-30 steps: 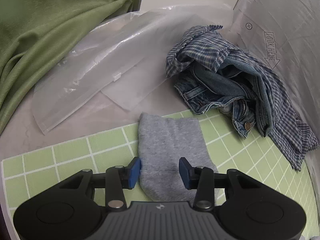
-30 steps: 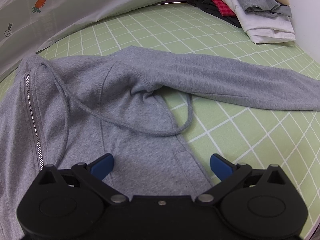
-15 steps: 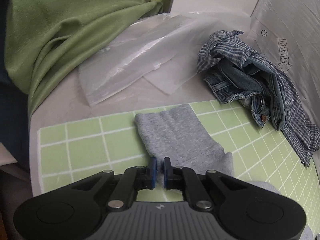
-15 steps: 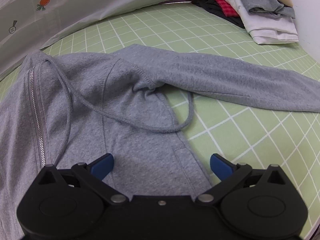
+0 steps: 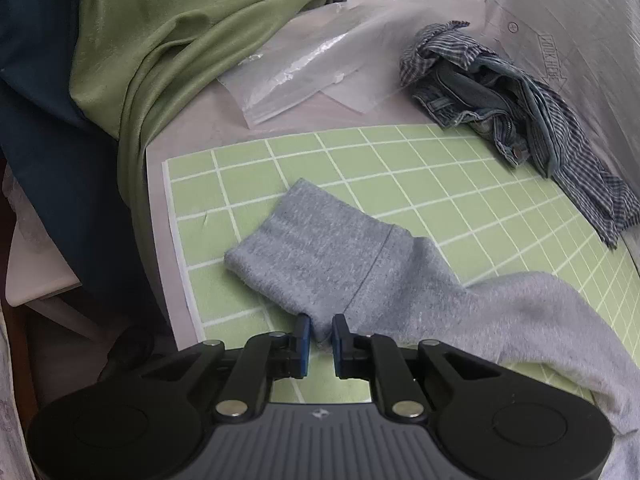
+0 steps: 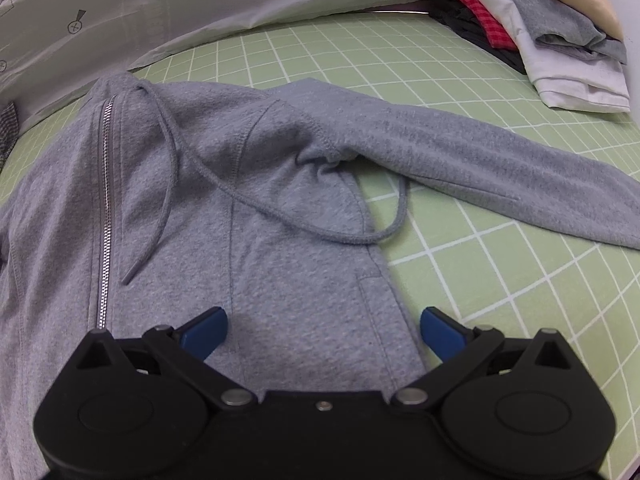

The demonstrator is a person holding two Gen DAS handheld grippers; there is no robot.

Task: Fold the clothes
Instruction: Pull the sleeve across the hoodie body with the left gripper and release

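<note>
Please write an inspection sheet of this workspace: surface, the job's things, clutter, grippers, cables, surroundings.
Surface: light green gridded mat on a pale table.
Job's things: grey zip-up hooded sweatshirt lying flat, one sleeve stretched out to the side; its other grey sleeve cuff lies on the mat.
Clutter: crumpled blue checked shirt with denim jeans; clear plastic bags; stack of folded clothes.
Grippers: left gripper jaws opening, sleeve fabric between its blue fingers; right gripper wide open above the sweatshirt body.
Cables: nothing seen; only the grey drawstring cord.
Surroundings: draped green cloth; white carrot-print sheet.
</note>
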